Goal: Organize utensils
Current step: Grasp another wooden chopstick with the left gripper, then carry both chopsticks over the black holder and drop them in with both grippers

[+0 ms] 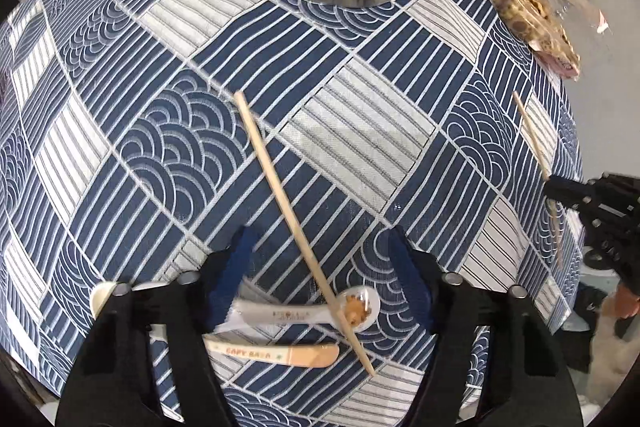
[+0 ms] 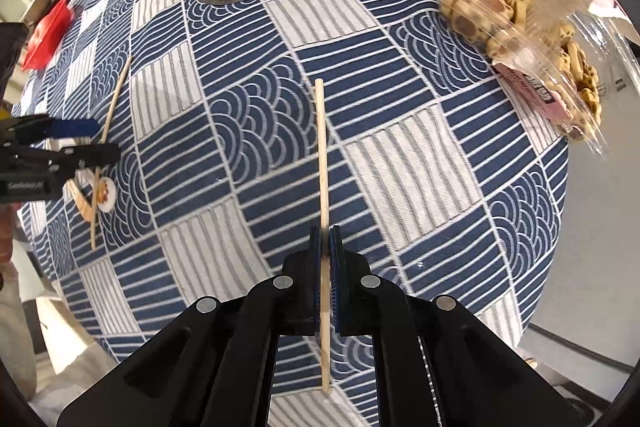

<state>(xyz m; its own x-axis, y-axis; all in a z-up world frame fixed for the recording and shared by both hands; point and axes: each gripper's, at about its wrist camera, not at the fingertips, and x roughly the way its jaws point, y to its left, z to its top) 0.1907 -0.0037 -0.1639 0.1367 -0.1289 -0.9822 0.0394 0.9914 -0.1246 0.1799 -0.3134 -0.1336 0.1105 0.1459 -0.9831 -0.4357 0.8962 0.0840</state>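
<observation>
Squeezing 1 chopstick tight, the right gripper holds it over the blue tablecloth. The left gripper gapes around another chopstick lying across a small spoon.

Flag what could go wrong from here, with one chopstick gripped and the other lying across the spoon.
1. The left claw straddles the loose chopstick, which lies across the small spoon; closing could catch the spoon too or flick its food residue onto the tablecloth.
2. The right claw pinches its chopstick between narrow pads; it could pivot or slip.
3. That long free end could strike the cookie container.
</observation>
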